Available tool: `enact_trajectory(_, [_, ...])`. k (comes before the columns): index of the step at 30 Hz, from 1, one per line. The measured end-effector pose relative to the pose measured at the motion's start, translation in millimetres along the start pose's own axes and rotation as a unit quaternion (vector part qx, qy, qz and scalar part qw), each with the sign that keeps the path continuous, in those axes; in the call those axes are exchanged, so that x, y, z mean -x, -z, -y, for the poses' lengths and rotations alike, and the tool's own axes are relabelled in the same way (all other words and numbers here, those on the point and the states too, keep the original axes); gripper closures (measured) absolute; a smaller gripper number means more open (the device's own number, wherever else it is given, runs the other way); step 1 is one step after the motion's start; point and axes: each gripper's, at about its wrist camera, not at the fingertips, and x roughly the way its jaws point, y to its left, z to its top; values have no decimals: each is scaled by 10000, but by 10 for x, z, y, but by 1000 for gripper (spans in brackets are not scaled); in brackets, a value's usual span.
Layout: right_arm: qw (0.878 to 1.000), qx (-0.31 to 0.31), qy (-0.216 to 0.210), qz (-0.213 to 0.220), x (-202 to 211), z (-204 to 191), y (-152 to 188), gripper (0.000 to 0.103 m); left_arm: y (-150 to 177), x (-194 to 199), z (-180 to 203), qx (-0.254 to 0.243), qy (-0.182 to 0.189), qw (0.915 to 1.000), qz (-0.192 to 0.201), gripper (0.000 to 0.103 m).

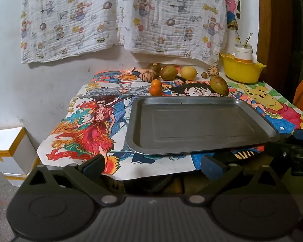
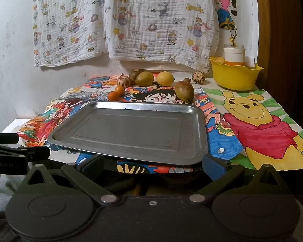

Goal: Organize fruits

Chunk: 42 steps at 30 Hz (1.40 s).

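Hovering at the table's near edge, left gripper and right gripper gape wide, holding nothing. The bare metal tray lies just beyond; fruits line the far edge, yellow bowl at the far right corner.

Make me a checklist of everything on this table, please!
Surface: table covered in colourful cartoon drawings.
Job's things: empty grey metal tray; behind it two small orange fruits, yellow lemon, brownish-green pointed fruit, more brownish fruits.
Clutter: yellow plastic bowl holding a white jar.
Claws: left claw open, empty; right claw open, empty.
Cables: nothing seen.
Surroundings: white printed cloth hanging on wall; white boxes on floor.
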Motion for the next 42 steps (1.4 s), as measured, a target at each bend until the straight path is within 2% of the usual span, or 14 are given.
enact_trajectory(42, [10000,20,13,-15,-7,-11,17,0,-3,-2,0,36,31,10000,-45,0])
